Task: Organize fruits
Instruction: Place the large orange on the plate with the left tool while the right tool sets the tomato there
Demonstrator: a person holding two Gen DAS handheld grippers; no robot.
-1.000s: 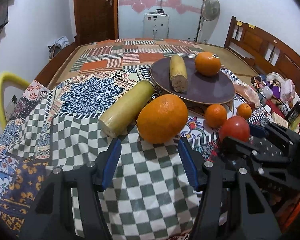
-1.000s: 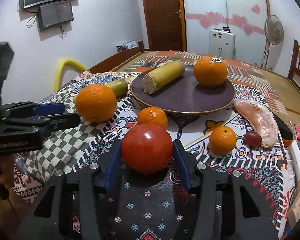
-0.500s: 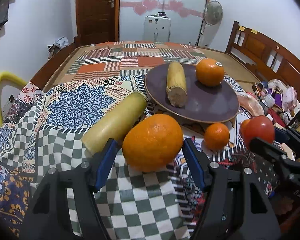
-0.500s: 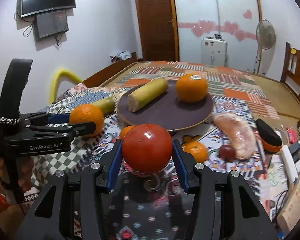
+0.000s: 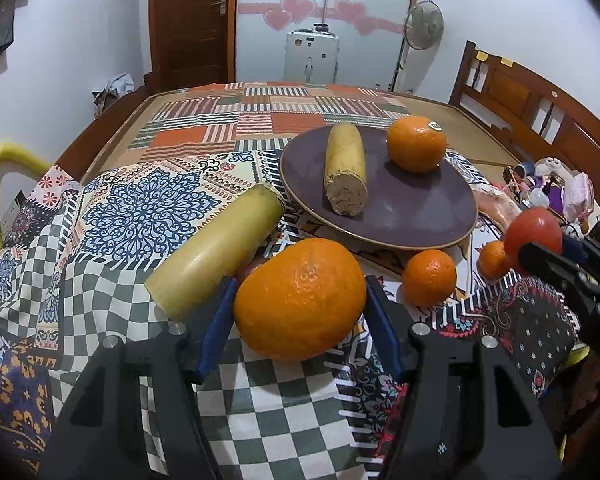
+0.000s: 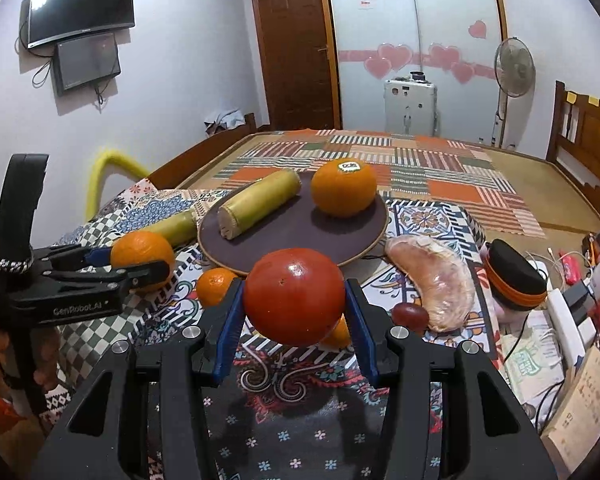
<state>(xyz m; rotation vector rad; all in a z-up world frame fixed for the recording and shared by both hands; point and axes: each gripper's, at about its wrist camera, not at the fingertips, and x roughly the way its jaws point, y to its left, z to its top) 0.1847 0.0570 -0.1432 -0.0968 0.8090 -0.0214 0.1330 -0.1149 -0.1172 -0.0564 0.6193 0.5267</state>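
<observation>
Orange-skinned large round citrus (image 5: 300,298) sat on checked cloth (image 5: 260,400) between closing left gripper (image 5: 298,316) pads. Right gripper (image 6: 294,312) clamped red round tomato (image 6: 294,296), lifted; should settle gently onto dark purple plate (image 6: 292,232).

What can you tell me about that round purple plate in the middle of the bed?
The purple plate is round, wide and shallow, dark matte purple with a thin tan rim. It lies flat on the patterned cloth, raised slightly on something hidden beneath. Two things rest on it: a yellowish sugarcane piece lying on its side with a cut end toward the front, and a stickered orange beside it, apart. A second cane piece lies just off its left edge. No fingers touch the plate.
</observation>
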